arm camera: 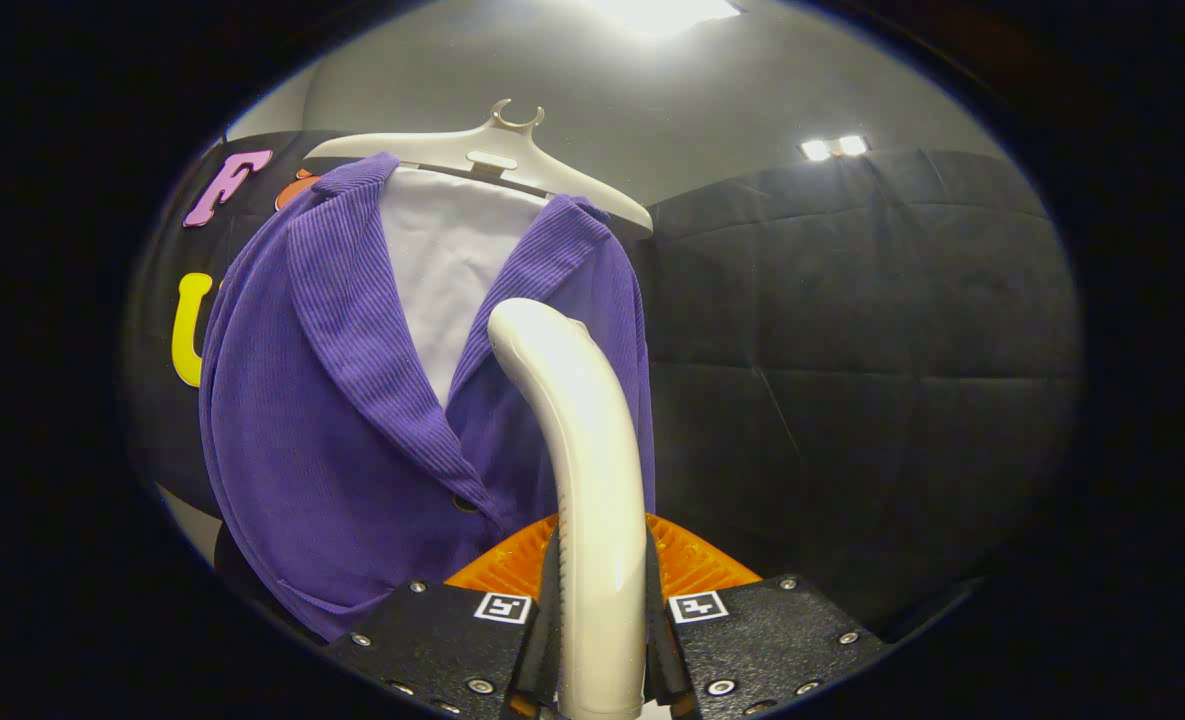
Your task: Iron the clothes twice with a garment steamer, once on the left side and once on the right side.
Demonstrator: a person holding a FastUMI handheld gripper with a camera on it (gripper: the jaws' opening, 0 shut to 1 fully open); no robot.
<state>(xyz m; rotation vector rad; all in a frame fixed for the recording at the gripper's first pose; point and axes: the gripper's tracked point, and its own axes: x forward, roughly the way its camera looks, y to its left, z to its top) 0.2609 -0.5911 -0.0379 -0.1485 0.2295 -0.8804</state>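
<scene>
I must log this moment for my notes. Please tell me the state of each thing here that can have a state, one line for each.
gripper: shut on the steamer, both fingers pressing its handle.
steamer: held upright, its head curving toward the jacket.
jacket: hanging on the hanger, collar open, buttoned lower down.
hanger: up at the top, carrying the jacket.

no readable text, labels or numbers
</scene>
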